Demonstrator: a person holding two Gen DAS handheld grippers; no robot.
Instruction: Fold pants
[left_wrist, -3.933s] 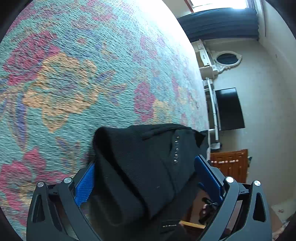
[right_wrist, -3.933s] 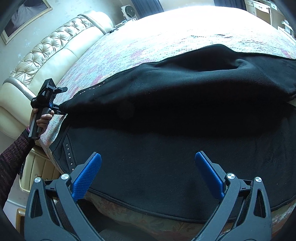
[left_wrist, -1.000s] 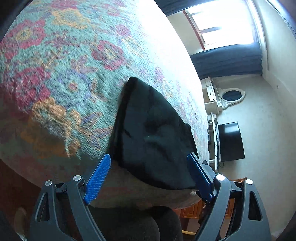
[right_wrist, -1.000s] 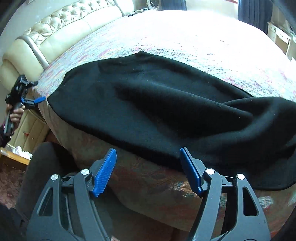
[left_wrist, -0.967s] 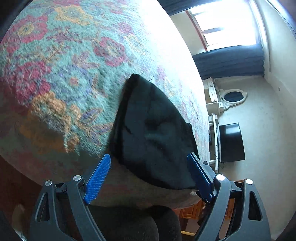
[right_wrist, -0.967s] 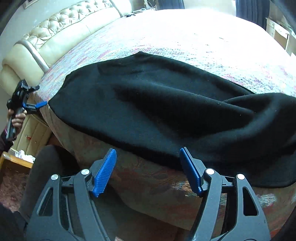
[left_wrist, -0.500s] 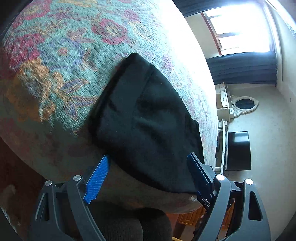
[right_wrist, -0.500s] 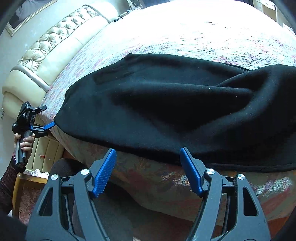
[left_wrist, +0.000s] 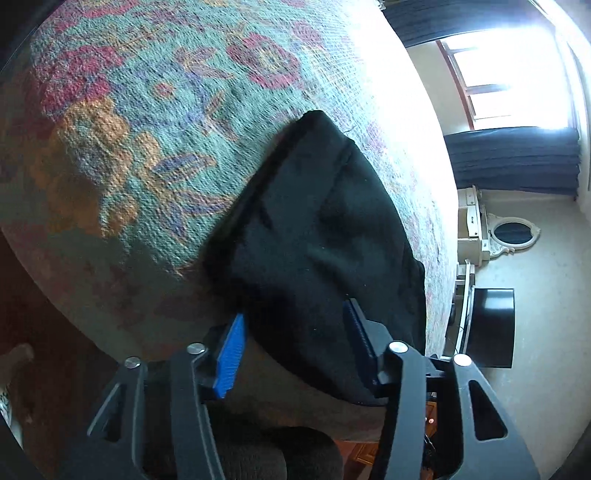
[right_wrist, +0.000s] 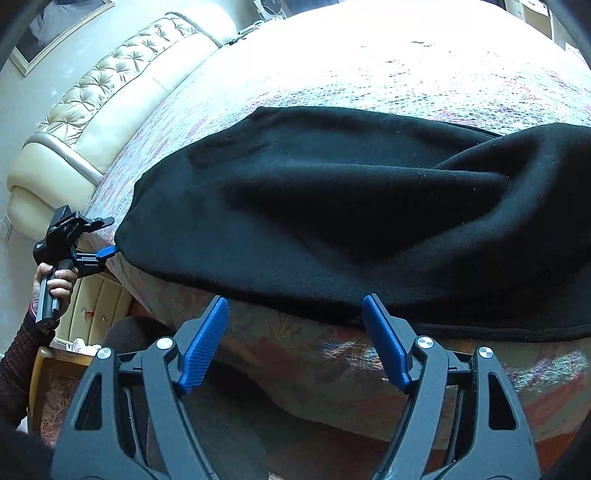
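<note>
Black pants (right_wrist: 351, 206) lie folded lengthwise across the near edge of a bed with a floral cover (right_wrist: 369, 66). In the left wrist view their end (left_wrist: 325, 240) hangs over the bed's edge. My left gripper (left_wrist: 293, 332) is partly closed, its blue pads either side of the cloth's lower edge, not clamped. It also shows in the right wrist view (right_wrist: 107, 251) at the pants' left corner. My right gripper (right_wrist: 295, 317) is open just below the pants' front hem.
A cream tufted headboard (right_wrist: 110, 92) stands at the bed's far left. A bedside cabinet (right_wrist: 92, 306) is below the left gripper. A dark curtain (left_wrist: 513, 158), a white dresser (left_wrist: 476, 229) and a black TV (left_wrist: 491, 328) stand across the room.
My left gripper has moved in onto the pants' end and its jaws have narrowed. My right gripper has moved up close to the front hem.
</note>
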